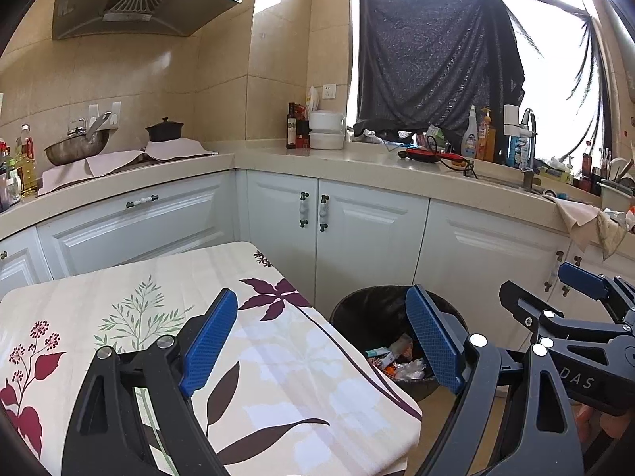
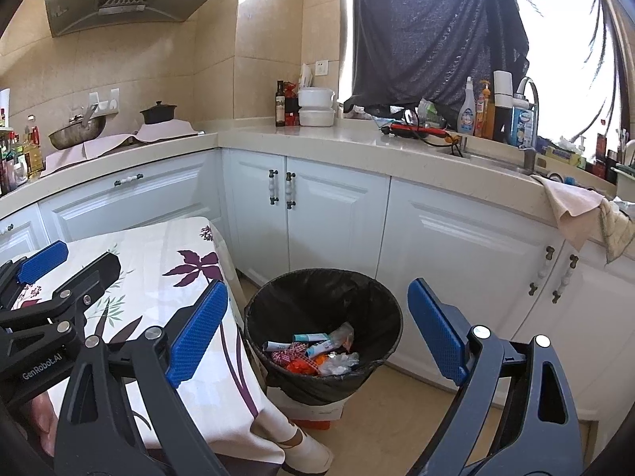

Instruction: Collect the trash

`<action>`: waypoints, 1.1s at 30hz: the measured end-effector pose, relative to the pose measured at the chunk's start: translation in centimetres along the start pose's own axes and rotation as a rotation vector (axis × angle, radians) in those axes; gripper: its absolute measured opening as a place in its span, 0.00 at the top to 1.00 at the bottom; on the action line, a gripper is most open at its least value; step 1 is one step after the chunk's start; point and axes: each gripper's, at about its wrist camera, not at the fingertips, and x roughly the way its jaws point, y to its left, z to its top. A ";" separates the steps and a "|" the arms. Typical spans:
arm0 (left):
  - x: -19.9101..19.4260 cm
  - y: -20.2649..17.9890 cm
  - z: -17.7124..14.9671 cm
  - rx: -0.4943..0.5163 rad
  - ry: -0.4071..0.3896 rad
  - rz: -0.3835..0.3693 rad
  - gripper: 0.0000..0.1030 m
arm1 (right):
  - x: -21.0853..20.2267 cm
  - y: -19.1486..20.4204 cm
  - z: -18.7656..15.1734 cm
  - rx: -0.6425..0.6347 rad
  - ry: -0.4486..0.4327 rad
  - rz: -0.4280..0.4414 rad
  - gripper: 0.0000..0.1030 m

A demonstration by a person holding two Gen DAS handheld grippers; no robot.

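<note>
A round bin lined with a black bag (image 2: pixel 278 301) stands on the floor beside the table, also in the left wrist view (image 1: pixel 357 305). Several pieces of trash (image 2: pixel 313 351) lie in its bottom: wrappers, tubes, crumpled plastic. My right gripper (image 2: pixel 317 329) is open and empty, held above the bin's mouth. My left gripper (image 1: pixel 321 339) is open and empty, over the table's right edge, left of the bin. The right gripper also shows at the right of the left wrist view (image 1: pixel 555 297).
A table with a floral cloth (image 1: pixel 158 317) stands left of the bin. White cabinets (image 2: pixel 337 206) under an L-shaped counter (image 2: pixel 357 139) close off the back. The counter holds bottles, containers, a wok and a sink. A cloth (image 2: pixel 575 206) hangs over its right edge.
</note>
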 end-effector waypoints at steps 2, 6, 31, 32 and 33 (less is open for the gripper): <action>0.0 0.0 0.0 -0.001 0.000 0.000 0.18 | -0.1 0.0 0.0 -0.001 -0.001 0.001 0.13; -0.1 0.1 0.0 -0.003 0.002 -0.001 0.18 | -0.2 0.1 -0.1 -0.003 -0.001 0.002 0.13; 0.0 0.1 -0.3 -0.005 0.010 -0.005 0.18 | -0.1 0.0 -0.1 -0.003 0.000 0.000 0.13; 0.0 0.1 -0.3 -0.005 0.010 -0.006 0.18 | -0.2 0.0 -0.1 -0.003 0.000 0.000 0.13; 0.0 0.1 -0.3 -0.006 0.010 -0.006 0.18 | -0.1 0.0 -0.1 -0.003 0.000 0.000 0.13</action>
